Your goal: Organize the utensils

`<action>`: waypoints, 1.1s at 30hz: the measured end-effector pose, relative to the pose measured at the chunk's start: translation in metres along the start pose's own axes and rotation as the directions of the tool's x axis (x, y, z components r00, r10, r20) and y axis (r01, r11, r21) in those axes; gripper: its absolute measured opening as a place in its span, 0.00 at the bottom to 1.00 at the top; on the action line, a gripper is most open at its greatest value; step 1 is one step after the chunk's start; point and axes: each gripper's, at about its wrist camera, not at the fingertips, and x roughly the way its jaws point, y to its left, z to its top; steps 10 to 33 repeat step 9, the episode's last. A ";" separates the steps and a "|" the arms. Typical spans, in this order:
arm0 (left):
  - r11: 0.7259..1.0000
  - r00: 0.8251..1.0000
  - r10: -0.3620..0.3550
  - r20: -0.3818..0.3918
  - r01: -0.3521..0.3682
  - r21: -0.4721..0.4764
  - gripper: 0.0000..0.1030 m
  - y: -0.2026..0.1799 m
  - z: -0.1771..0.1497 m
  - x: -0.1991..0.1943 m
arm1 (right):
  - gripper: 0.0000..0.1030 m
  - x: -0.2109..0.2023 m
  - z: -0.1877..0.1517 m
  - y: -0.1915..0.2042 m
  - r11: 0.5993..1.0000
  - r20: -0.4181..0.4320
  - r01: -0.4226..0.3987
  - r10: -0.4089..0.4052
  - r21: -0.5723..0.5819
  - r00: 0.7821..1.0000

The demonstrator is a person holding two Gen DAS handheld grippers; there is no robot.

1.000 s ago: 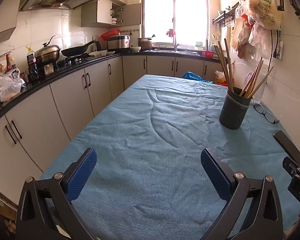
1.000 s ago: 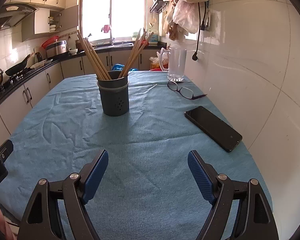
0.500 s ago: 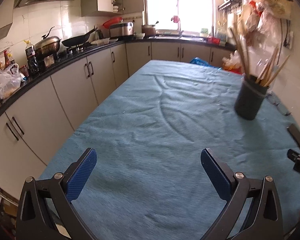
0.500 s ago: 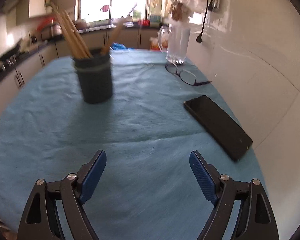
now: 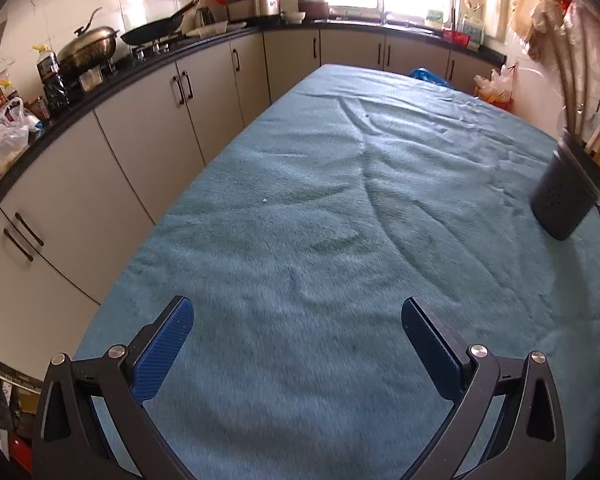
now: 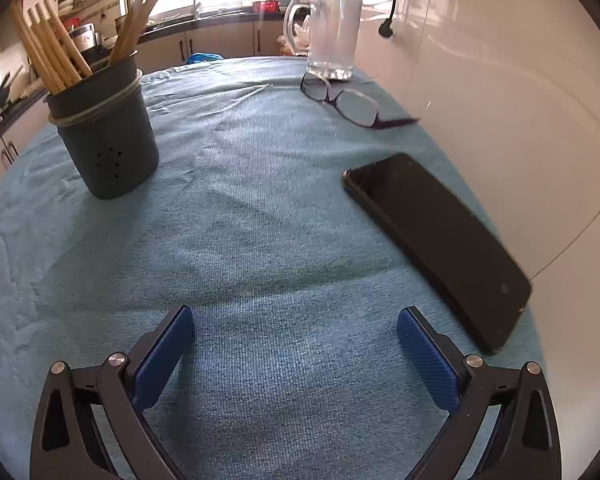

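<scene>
Right wrist view: my right gripper (image 6: 296, 336) has its jaws wide apart, with nothing between them, low over the blue cloth of the surface (image 6: 260, 240).
Left wrist view: my left gripper (image 5: 298, 330) is also spread apart and holds nothing.
Utensils: the wooden chopsticks (image 6: 50, 54) stand together in the dark holder (image 6: 108, 140), leaning to different sides; I see none lying loose on the cloth.
Holder place: upright, ahead and to the left of my right gripper, and at the far right edge in the left wrist view (image 5: 566, 196).
Other things: a phone (image 6: 436, 240), glasses (image 6: 352, 104) and a glass mug (image 6: 334, 36) lie near the wall.
Stage: this fits both chopsticks already gathered and chopsticks still to be sorted.
Care: if I handle a stick, I think it is best to grip it near the middle and keep the holder from tipping.
</scene>
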 end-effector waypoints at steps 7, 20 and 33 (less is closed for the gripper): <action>1.000 0.994 -0.017 -0.108 0.014 -0.022 1.00 0.018 0.019 0.037 | 1.00 0.001 0.000 0.001 1.000 -0.003 -0.004 0.004 0.003 1.000; 0.999 0.994 -0.030 -0.104 0.027 -0.025 1.00 0.020 0.020 0.040 | 1.00 0.001 -0.001 0.002 1.000 -0.002 -0.004 0.004 0.003 1.000; 0.999 0.994 -0.030 -0.104 0.027 -0.025 1.00 0.020 0.020 0.040 | 1.00 0.001 -0.001 0.002 1.000 -0.002 -0.004 0.004 0.003 1.000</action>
